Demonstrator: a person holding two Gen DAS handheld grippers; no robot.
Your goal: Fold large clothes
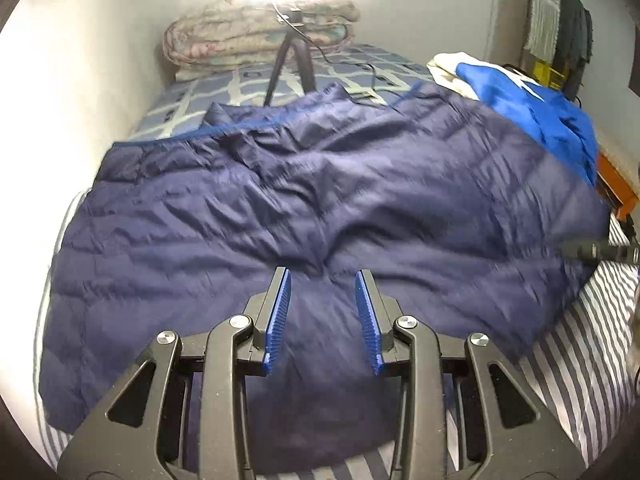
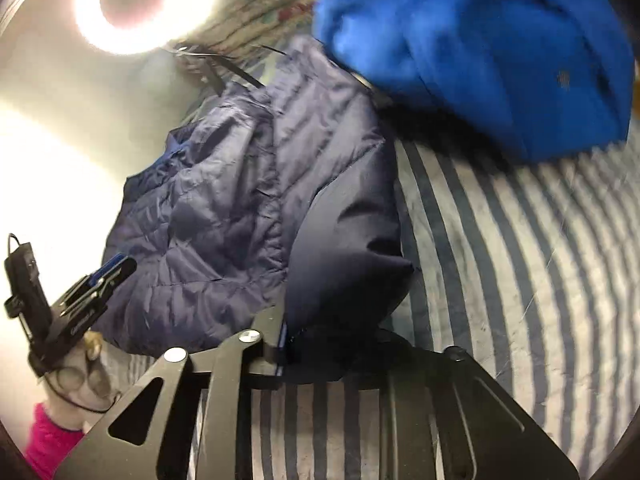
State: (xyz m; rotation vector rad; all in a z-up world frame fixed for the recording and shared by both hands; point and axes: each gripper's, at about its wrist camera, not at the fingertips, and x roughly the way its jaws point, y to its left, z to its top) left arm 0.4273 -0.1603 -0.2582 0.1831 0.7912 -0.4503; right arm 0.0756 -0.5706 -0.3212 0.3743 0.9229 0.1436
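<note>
A navy quilted puffer jacket (image 1: 312,184) lies spread across the bed. My left gripper (image 1: 322,280) is open just above its near part, with blue ribbed pads and nothing between them. In the right wrist view the same jacket (image 2: 240,200) hangs in folds, and my right gripper (image 2: 312,344) is shut on its smooth dark edge, which covers the fingertips. The left gripper (image 2: 108,268) also shows there at the jacket's far side.
A bright blue garment (image 1: 540,108) (image 2: 480,52) lies at the jacket's right. The striped sheet (image 2: 500,260) covers the bed. Folded floral quilts (image 1: 260,36) and a tripod (image 1: 290,60) stand at the far end. A wall runs along the left. A ring light glares overhead.
</note>
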